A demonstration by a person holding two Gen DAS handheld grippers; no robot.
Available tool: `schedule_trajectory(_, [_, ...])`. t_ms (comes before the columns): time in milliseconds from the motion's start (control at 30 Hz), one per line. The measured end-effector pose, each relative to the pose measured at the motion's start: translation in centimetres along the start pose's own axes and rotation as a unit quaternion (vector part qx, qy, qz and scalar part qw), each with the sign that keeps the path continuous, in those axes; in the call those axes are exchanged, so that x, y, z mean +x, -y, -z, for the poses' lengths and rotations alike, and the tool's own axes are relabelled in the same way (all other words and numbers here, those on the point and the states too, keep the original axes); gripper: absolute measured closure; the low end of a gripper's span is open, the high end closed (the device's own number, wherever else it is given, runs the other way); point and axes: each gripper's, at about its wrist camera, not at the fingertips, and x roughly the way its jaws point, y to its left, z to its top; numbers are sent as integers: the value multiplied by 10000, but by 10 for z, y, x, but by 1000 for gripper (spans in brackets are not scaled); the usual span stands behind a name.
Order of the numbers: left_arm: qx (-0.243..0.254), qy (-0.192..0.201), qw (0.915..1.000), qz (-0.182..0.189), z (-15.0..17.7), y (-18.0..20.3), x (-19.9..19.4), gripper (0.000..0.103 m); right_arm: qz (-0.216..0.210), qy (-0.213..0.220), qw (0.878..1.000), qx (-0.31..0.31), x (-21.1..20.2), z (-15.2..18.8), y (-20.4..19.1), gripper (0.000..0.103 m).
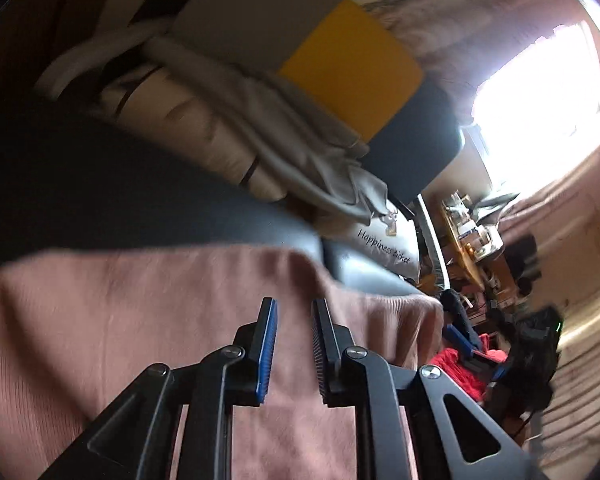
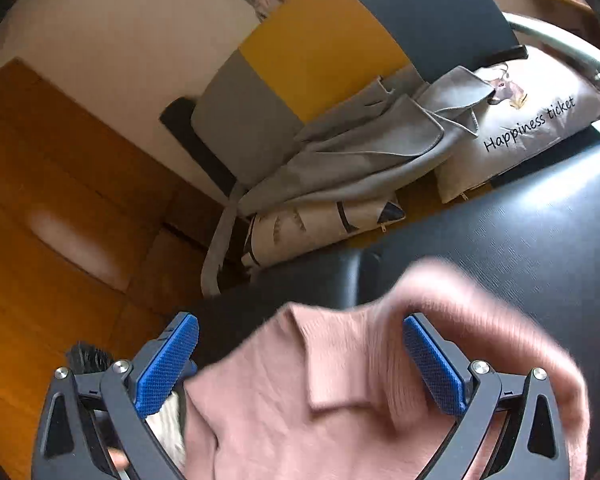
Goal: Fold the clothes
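Below both pairs of fingers lies the pink knit top point(image 1: 140, 320) on the black sofa seat point(image 2: 500, 240) — my left fingers point(image 1: 294, 344) slightly parted, gripping nothing; my right fingers point(image 2: 300, 364) wide apart, collar point(image 2: 340, 360) loose between them, toward twelve o'clock.

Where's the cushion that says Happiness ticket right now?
The cushion leans at the back of the black sofa seat, upper right in the right wrist view, beside the grey garment, under the yellow backrest panel.
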Motion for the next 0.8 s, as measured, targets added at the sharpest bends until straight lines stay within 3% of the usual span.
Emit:
schedule_trajectory(133, [17,12,10000,-60,35,-26,-32,84,-121,-134,9998,3,-24,38,12,0])
schedule_trajectory(233, [154,-177,9995,-190,89,-42,-61,81,-194,-369,9991,0,-18,64,29,0])
schedule_trajectory(400, [199,-410,9977,-492,175,-73,-105,79,157,-700,9971,254,-60,144,53,0])
schedule_trajectory(600, [-28,-618,9953,-746,238,-96,-135,68,359,-531,9935,939,-88,200,85,0])
schedule_trajectory(667, [-192,-692,9949,-705,249,-104,-139,63,346,-251,9926,1134,-96,205,90,0])
schedule_trajectory(800, [-134,-665,9963,-524,260,-95,-133,56,875,-43,9886,1224,-100,201,91,0])
